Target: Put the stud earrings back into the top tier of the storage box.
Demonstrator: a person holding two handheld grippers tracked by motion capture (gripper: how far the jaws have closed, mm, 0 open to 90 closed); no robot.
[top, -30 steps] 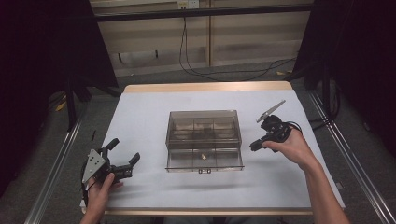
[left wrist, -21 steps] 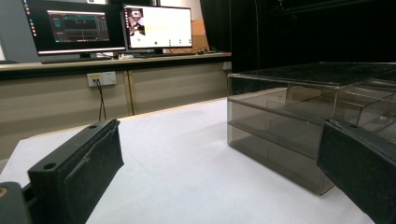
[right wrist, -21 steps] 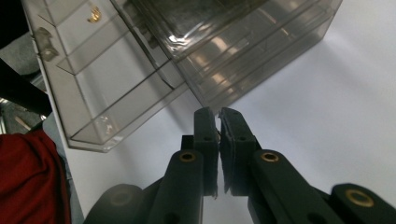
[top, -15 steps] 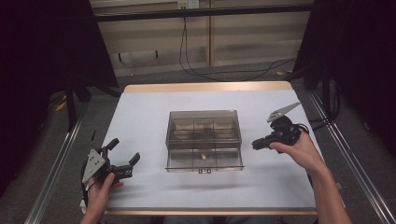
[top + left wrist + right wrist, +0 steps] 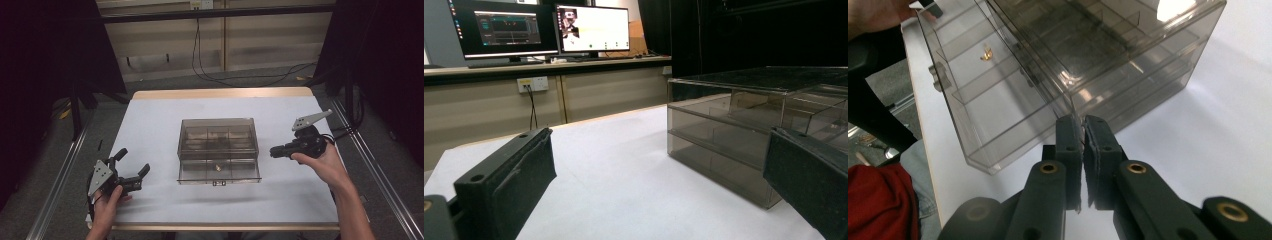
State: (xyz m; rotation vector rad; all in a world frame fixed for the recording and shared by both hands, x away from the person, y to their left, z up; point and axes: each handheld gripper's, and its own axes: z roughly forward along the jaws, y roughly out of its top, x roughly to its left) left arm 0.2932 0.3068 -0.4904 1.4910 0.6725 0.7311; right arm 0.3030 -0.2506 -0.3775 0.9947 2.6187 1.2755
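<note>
White covering is stretching across the tabletop (image 5: 150,125), with dark floor and a pale wall panel lying beyond its far edge, and cables trailing down that wall. From my left gripper view I am also seeing two lit monitors (image 5: 539,27) sitting on a counter past the tabletop.

At the middle of the tabletop I am looking at a smoky clear plastic drawer box (image 5: 218,142). Its long axis is running across the tabletop, left to right, and its front is facing the person's edge. A shallow drawer (image 5: 219,171) is standing pulled out toward that edge, and a small gold-coloured piece (image 5: 217,167) is lying inside it near the middle; I cannot tell what the piece is. The box's upper part is showing divided compartments through the lid.

I am holding the left tongs (image 5: 131,169) near the front left corner of the tabletop, well apart from the box, jaws spread wide and gripping nothing, pointing toward the box's left side. The right tongs (image 5: 274,151) are sitting just beside the box's right end, pointing at it, jaws pressed together with nothing between them. In the right gripper view those tongs (image 5: 1081,125) are closing right at the box's near corner.
</note>
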